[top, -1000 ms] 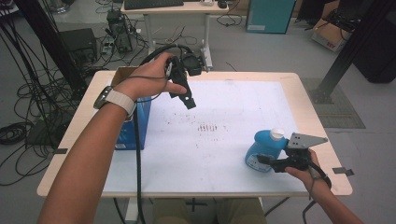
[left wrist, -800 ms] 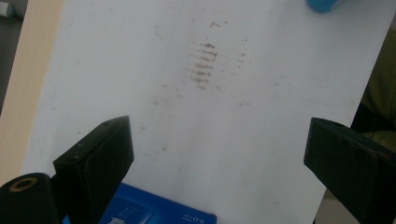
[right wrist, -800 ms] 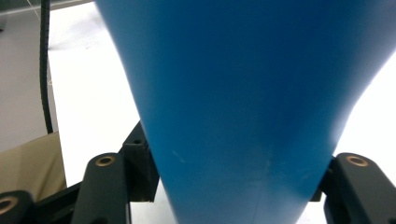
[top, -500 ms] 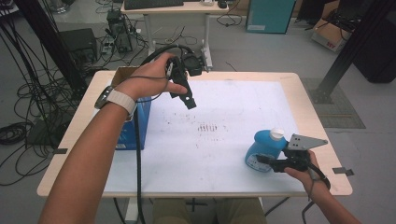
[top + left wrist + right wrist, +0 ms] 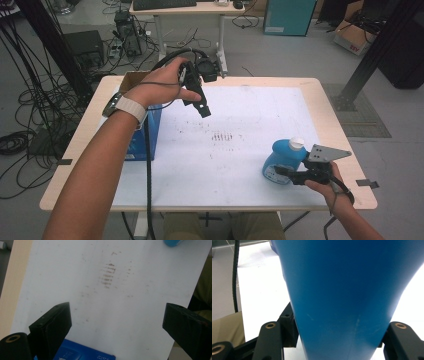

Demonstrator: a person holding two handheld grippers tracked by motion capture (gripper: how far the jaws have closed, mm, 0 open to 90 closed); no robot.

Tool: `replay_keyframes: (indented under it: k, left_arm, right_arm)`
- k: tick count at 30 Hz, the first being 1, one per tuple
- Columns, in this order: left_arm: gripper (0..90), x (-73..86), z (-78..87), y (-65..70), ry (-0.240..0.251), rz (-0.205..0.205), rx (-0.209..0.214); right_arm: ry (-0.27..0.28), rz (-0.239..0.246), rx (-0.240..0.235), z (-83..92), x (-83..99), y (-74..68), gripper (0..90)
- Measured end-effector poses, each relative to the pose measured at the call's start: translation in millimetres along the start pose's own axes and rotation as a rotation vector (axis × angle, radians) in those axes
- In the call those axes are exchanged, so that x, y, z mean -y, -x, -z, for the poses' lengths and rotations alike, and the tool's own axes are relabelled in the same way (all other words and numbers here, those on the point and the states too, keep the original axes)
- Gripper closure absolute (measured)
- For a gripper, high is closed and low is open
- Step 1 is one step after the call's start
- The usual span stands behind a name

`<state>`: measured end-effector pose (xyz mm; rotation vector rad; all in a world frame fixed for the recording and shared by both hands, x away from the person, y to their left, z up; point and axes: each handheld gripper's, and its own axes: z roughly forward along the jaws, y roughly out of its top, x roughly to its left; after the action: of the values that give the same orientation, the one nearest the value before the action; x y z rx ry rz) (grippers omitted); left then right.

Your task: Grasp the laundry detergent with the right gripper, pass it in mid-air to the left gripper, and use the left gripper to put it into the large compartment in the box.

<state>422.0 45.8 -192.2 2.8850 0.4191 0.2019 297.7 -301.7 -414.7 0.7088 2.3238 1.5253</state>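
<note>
Surface: white sheet over a wooden top (image 5: 330, 100), marked with brown smudges (image 5: 222, 136) near the middle; around it a lab floor with cables and a second desk (image 5: 185, 7) behind.
Bottle: your blue bottle (image 5: 281, 161) with its white cap (image 5: 297, 144) stands near the front right corner of the surface, close to the edge.
Right gripper: your right gripper (image 5: 286, 172) has just been closing and its jaws now clamp the bottle low on its body; in the right gripper view the blue wall (image 5: 347, 290) sits between them.
Left gripper: your left gripper (image 5: 204, 109) hangs in the air above the back left of the surface, jaws wide apart with nothing between them.
Box: a blue box (image 5: 145, 137) sits at the left edge under your left forearm.
Risk, slip: the bottle is smooth and rounded and tapers where you hold it, so it could slide or swivel in the jaws when lifted.
Risk, tip: the grip is low and the bottle tall; a quick lift could swing the top over.
Risk, edge: a drop here could roll off the front right corner.
Risk, cable: the left cable (image 5: 148, 175) trails across the box and could drag it.
Count: one bottle, one cap, one box, two grippers.
</note>
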Motion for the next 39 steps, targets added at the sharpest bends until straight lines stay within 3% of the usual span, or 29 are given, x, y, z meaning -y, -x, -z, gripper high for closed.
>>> replay_keyframes:
  k: [39]
  left_arm:
    - [8.9, 6.7, 3.4, -0.2, 0.002, 0.005, -0.010]
  right_arm:
    - [-0.023, 0.012, -0.016, 0.1, -3.0, 1.8, 42.8]
